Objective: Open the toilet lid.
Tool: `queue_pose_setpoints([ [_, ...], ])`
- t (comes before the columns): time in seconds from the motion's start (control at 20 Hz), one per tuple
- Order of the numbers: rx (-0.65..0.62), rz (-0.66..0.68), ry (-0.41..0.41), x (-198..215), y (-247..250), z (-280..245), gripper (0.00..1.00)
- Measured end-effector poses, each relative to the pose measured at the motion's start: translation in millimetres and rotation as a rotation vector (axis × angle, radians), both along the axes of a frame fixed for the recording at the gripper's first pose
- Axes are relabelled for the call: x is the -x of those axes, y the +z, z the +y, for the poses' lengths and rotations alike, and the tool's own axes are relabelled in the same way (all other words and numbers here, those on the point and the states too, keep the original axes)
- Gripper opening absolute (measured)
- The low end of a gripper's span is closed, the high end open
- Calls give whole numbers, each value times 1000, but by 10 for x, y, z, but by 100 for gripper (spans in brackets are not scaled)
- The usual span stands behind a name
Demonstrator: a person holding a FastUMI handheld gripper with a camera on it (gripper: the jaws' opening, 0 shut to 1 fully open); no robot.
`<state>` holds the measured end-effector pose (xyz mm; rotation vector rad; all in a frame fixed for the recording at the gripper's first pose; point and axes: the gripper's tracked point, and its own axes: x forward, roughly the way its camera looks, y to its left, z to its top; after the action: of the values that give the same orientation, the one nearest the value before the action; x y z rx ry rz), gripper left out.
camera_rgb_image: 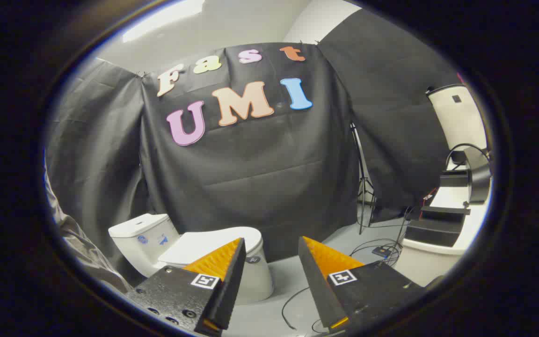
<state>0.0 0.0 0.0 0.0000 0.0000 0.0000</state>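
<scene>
Two fingers of the gripper [270, 243] spread apart with nothing between them, toilet ahead at ten o'clock

One toilet [204, 262] stands low against the booth wall, its one lid [204, 245] lying flat and shut, partly behind the left finger; the open jaws probably mean an approach with no contact yet. One tank [141, 236] sits behind the lid. At two o'clock one tripod stand [362, 187] rises, with cables [377, 245] on the floor and one white table [438, 243] of gear beyond, likely parked clear of the work
</scene>
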Motion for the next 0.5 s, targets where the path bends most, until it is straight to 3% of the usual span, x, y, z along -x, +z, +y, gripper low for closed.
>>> queue_pose_setpoints([
  [0.5,15,93,-22,-11,-183,-11,63],
])
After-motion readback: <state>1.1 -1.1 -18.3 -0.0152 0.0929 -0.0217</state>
